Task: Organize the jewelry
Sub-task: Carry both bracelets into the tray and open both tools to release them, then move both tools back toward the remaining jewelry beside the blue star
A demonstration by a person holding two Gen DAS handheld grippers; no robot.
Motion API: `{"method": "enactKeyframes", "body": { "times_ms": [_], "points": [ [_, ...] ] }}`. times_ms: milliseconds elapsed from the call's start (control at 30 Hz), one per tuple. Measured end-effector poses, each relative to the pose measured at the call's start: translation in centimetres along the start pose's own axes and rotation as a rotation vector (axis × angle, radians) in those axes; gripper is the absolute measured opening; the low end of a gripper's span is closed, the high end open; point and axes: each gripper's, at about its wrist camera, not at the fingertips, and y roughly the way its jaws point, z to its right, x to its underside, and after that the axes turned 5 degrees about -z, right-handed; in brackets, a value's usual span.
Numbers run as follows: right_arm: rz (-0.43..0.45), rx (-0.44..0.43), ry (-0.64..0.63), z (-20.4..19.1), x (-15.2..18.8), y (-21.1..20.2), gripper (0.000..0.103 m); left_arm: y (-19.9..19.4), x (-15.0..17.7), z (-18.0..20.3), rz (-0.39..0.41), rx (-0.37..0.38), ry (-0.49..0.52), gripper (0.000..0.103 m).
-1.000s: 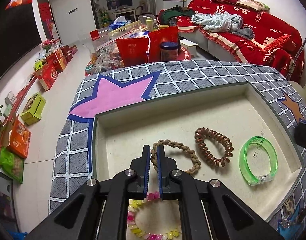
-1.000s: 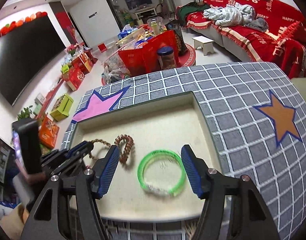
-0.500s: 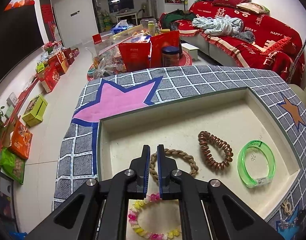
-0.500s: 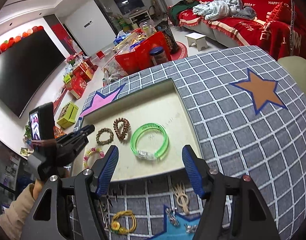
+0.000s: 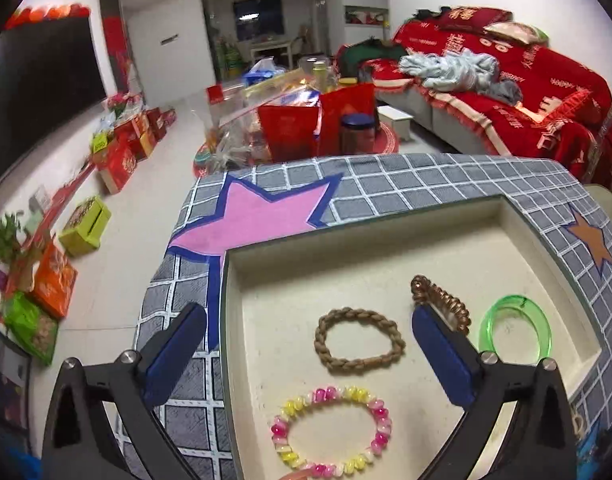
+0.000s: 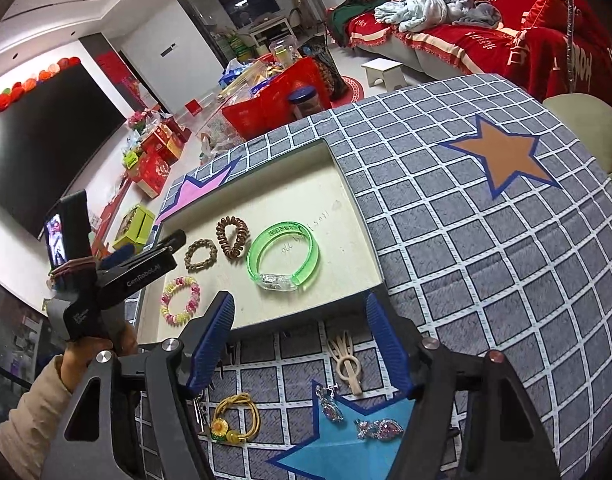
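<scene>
The left gripper [image 5: 306, 344] is opening wide and empty above the tray [image 5: 386, 236], beaded bracelet [image 5: 332, 432] at its 6 o'clock, while the right gripper [image 6: 300, 344], also opening, holds nothing.

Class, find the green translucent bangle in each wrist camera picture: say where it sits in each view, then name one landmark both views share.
Left wrist view: the green bangle lies at right in the tray, beyond the right finger.
Right wrist view: the green bangle lies mid-picture, near the tray's front wall.
Shared landmark: the brown coil hair tie just left of it.
</scene>
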Motion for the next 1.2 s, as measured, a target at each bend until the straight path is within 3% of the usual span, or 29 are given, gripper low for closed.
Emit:
{"method": "enactKeyframes", "body": {
  "times_ms": [100,167,300,400,800,1200],
  "points": [
    [0.003,-0.002,0.009,0.2,0.2,-0.2,0.073,0.1,0.1,0.5,0.02,-0.012,0.022,0.103],
    [0.008,-0.006,0.013,0.4,0.4,-0.4,0.084,0.0,0.2,0.7,0.027,-0.01,0.027,0.103],
    [0.021,0.003,0.015,0.7,1.1,-1.0,0.09,-0.6,0.7,0.9,0.029,0.001,0.034,0.103],
    [0.019,0.005,0.017,1.1,1.6,-1.6,0.09,-2.6,1.5,0.6,0.049,0.0,0.047,0.103],
    [-0.02,0.085,0.011,3.8,5.8,-3.3,0.09,-8.8,8.3,2.5,0.036,0.125,0.106,0.103],
    [-0.074,0.161,0.033,5.6,9.7,-3.0,0.09,-9.2,12.9,6.1,-0.051,0.184,0.214,0.103]
  ]
}}
